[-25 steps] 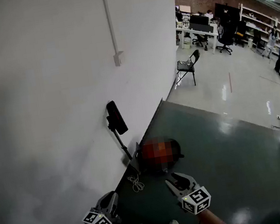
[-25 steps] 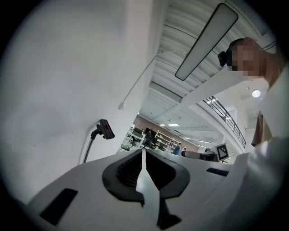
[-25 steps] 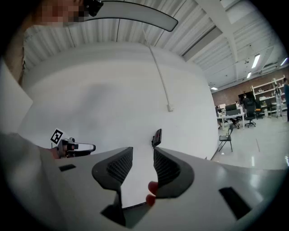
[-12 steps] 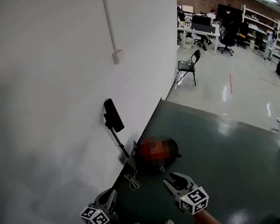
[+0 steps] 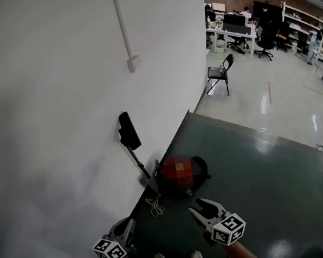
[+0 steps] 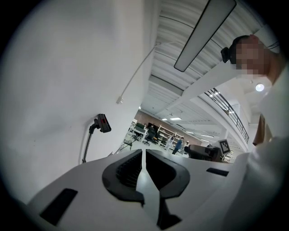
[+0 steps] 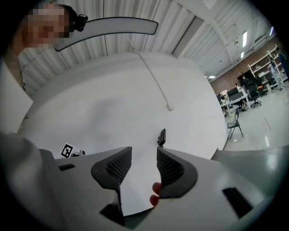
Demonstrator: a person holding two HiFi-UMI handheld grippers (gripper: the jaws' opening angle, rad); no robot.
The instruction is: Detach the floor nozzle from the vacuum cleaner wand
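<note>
In the head view I count two grippers low in frame, the left gripper (image 5: 126, 225) and the right gripper (image 5: 198, 207). Both are well short of the one vacuum wand (image 5: 139, 162) leaning on the white wall (image 5: 46, 124), its dark floor nozzle (image 5: 128, 130) at the top end.

In the left gripper view the jaws are pressed together and empty.

In the right gripper view the jaws are parting, with a narrow gap and nothing between them.

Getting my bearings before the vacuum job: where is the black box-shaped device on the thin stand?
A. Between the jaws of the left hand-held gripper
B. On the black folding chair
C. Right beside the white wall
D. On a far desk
C: in the head view the black box-shaped device sits atop its thin stand, right beside the white wall, far from the chair and the desks.
</note>
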